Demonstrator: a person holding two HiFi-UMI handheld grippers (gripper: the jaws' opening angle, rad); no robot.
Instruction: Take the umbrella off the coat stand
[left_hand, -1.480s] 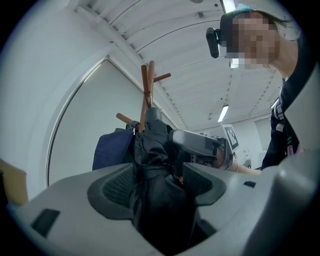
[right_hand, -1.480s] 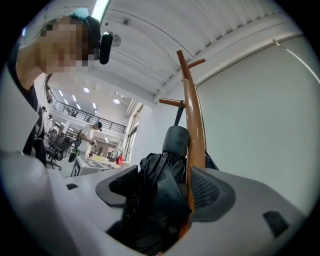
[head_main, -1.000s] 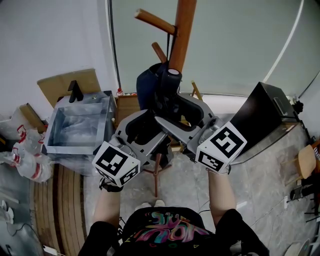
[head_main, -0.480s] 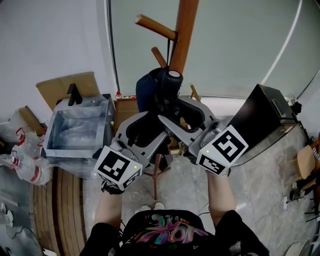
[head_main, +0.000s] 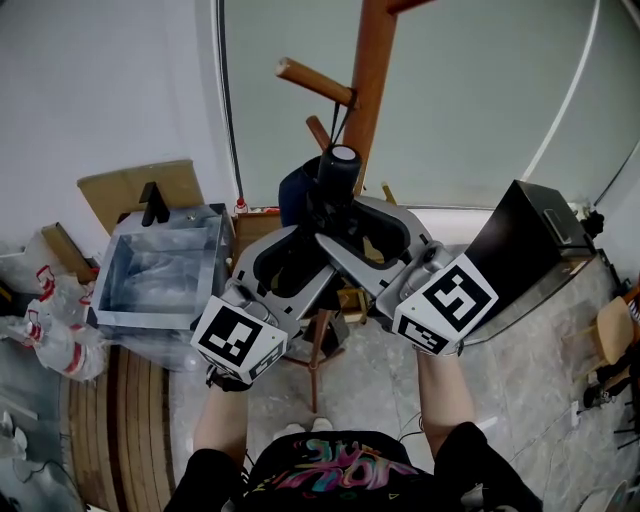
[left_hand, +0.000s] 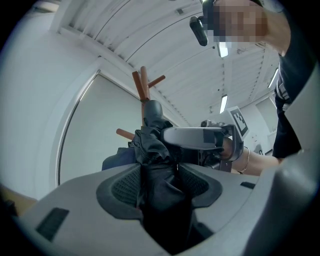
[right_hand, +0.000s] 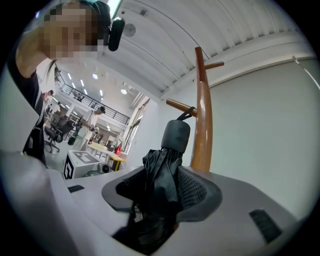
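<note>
A folded black umbrella (head_main: 333, 196) hangs by its strap from a peg (head_main: 315, 81) of the wooden coat stand (head_main: 370, 95). My left gripper (head_main: 303, 255) grips its folded fabric from the left, my right gripper (head_main: 345, 228) from the right, just under the handle (right_hand: 176, 136). Both pairs of jaws have just been closing, and their pads press on the cloth. In the left gripper view the umbrella (left_hand: 159, 165) fills the gap of the left gripper (left_hand: 159, 184). In the right gripper view the umbrella (right_hand: 162, 172) sits in the right gripper (right_hand: 159, 192), with the strap (right_hand: 185, 114) looped on the peg.
A dark blue item (head_main: 296, 190) hangs behind the umbrella. A grey metal box (head_main: 110, 272) and cardboard (head_main: 125, 178) stand at the left with plastic bags (head_main: 50, 325). A black box (head_main: 525, 240) lies at the right. The stand's foot (head_main: 316, 360) is below my hands.
Both grippers have closed in on the umbrella and risen a little with it, so the handle now sits nearer the peg.
</note>
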